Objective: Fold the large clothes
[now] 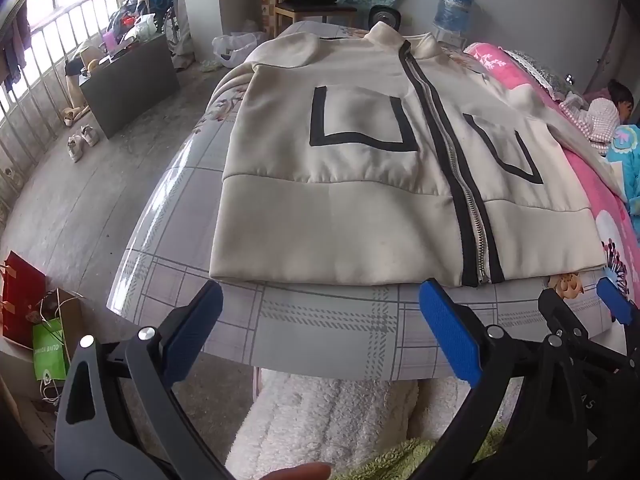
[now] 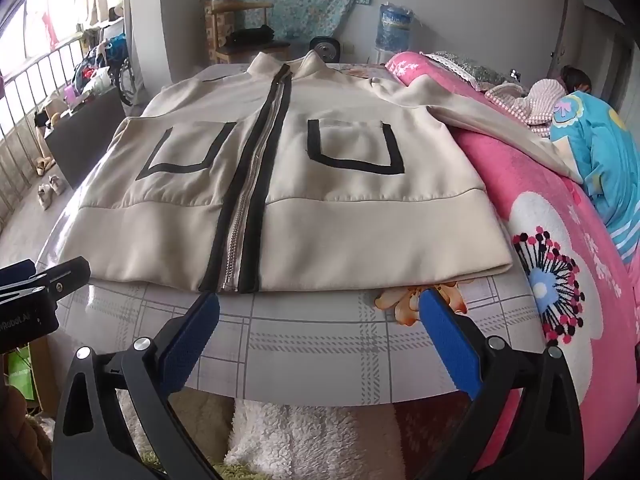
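Claws poised wide at the jacket hem

Nearest the cameras, the left claw (image 1: 320,312) and the right claw (image 2: 320,320) are seen spread to their full width, blue pads apart, with nothing held between them. Both are poised just short of the near edge of the round bench covered in grey plaid oilcloth (image 2: 312,352).

Just beyond, the cream zip-front jacket with black-trimmed pockets (image 2: 320,240) is laid flat on the bench, front up and zipped, hem toward the claws and collar at the far side. Its right-hand sleeve (image 2: 500,124) is draped off onto the pink flowered blanket (image 2: 560,240) alongside.

The fabric is judged soft, limp and fairly light, though bulky; the glossy oilcloth may let it slide when pulled. A firm hold is best taken at the thicker hem band near the two lower corners, or at the draped sleeve first, so that it can be brought across the body.
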A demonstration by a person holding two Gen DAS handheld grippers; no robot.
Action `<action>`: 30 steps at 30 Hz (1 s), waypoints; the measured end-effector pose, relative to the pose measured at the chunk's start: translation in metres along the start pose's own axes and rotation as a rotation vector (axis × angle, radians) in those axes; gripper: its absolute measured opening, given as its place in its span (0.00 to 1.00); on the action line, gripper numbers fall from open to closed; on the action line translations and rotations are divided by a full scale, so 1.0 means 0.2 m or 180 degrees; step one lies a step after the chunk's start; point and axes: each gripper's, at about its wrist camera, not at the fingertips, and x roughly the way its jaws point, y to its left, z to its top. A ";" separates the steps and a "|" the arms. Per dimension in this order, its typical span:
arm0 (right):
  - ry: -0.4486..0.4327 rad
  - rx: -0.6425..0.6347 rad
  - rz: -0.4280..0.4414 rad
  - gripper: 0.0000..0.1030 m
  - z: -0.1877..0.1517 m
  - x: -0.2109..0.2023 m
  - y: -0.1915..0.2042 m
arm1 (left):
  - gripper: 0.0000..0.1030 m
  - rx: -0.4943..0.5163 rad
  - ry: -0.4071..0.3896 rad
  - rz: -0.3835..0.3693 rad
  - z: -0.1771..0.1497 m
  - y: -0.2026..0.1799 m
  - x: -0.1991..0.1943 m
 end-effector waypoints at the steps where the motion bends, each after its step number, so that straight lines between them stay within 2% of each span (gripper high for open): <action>1: -0.0013 -0.0005 -0.0006 0.94 0.00 -0.01 0.00 | 0.92 0.0000 -0.0002 -0.0004 0.00 0.00 0.00; 30: -0.0026 -0.0010 -0.0083 0.94 0.02 -0.02 -0.01 | 0.92 0.0032 -0.0001 -0.0028 -0.02 0.00 0.00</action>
